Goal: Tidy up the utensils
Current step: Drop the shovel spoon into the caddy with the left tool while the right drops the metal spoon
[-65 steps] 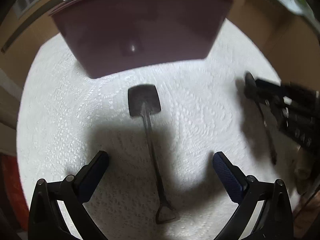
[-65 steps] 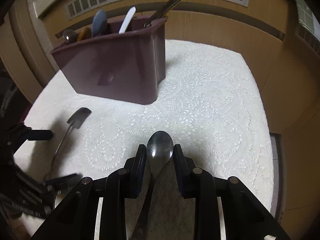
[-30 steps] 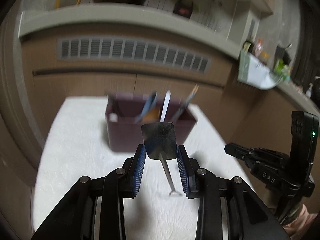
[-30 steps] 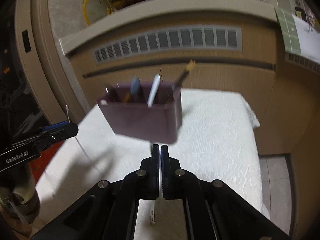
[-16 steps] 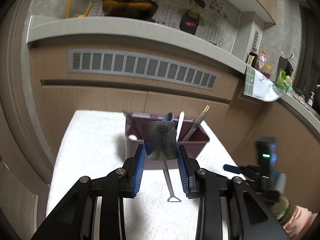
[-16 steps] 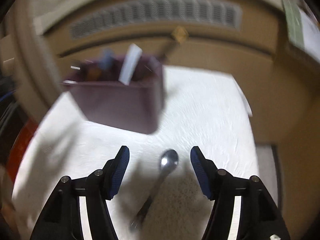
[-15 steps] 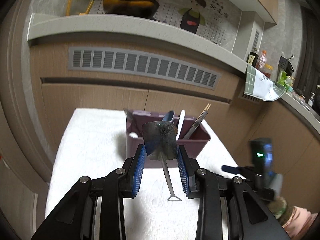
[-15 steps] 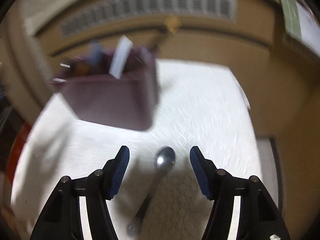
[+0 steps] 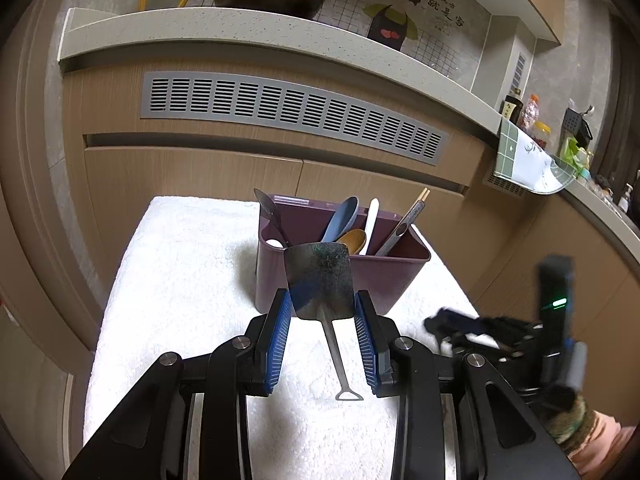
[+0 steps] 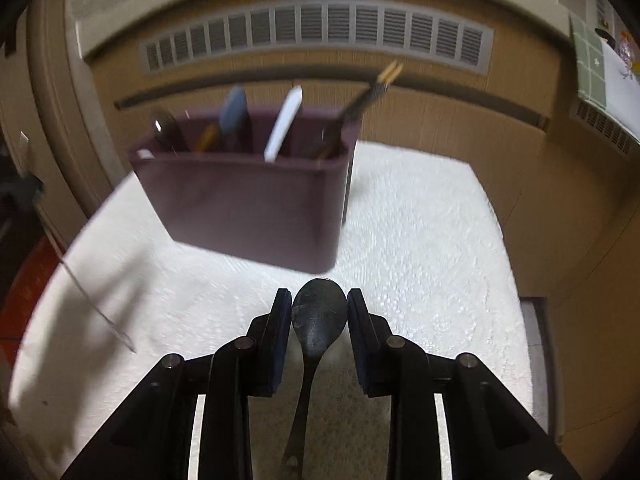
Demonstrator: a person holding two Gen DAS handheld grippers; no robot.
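Observation:
My left gripper (image 9: 322,300) is shut on the blade of a small metal spatula (image 9: 318,276), held in the air with its thin handle hanging down. Just beyond it stands the purple utensil holder (image 9: 396,280) with several spoons and chopsticks upright in it. In the right wrist view a dark metal spoon (image 10: 318,316) lies on the white towel (image 10: 420,240), handle toward the camera. My right gripper (image 10: 319,304) has its jaws closing on the spoon's bowl, and both pads touch its edges. The holder (image 10: 248,208) stands just behind. My right gripper (image 9: 460,328) shows blurred at the lower right of the left wrist view.
The white towel (image 9: 180,280) covers a small table in front of wooden cabinets with a grey vent grille (image 9: 292,116). A counter ledge (image 9: 240,36) runs above. A person's sleeve (image 9: 600,436) shows at the lower right. Bare towel lies left of the holder.
My right gripper has dropped toward the towel and its wide jaws have closed in on the spoon's bowl. The left gripper, still holding the spatula, has sunk slightly toward the holder.

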